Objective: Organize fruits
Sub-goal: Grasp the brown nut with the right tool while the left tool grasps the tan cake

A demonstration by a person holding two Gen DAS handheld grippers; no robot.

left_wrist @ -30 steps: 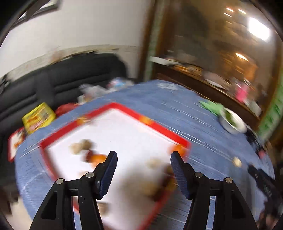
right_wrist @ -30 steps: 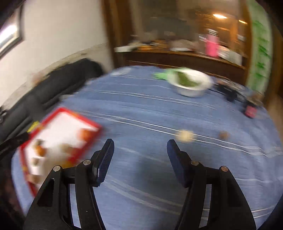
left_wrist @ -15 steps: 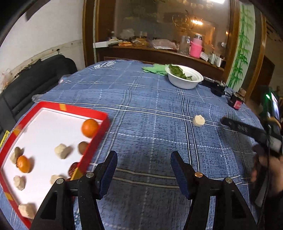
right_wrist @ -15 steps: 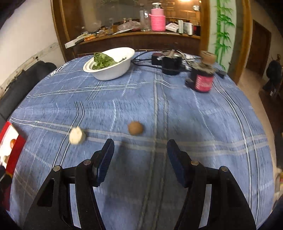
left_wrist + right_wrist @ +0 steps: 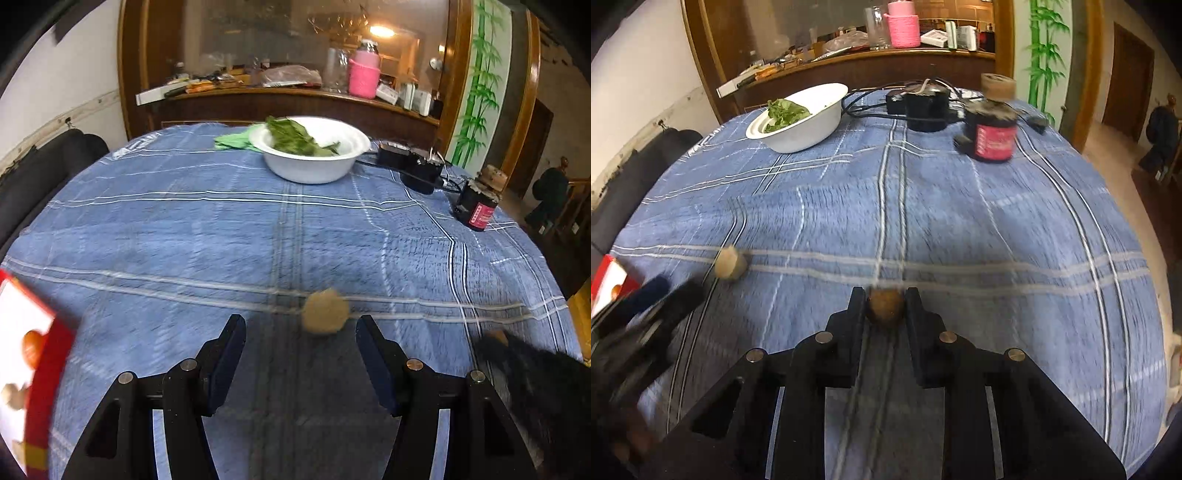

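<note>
On a blue plaid tablecloth (image 5: 184, 229), a red-rimmed tray (image 5: 44, 369) holding fruit sits far left. Next, the left gripper (image 5: 301, 334) is spread wide, a pale fruit (image 5: 325, 312) just ahead. Rightward, the right gripper (image 5: 885, 301) pinches a brown fruit (image 5: 885, 308).

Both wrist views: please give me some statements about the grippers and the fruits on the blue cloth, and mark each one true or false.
1. The right gripper is shut on a small brown fruit. True.
2. The left gripper holds the pale fruit. False: it is open, and the fruit lies on the tablecloth just ahead of its fingers.
3. The white bowl contains oranges. False: it holds green leaves.
4. An orange fruit lies in the red-rimmed tray. True.
</note>
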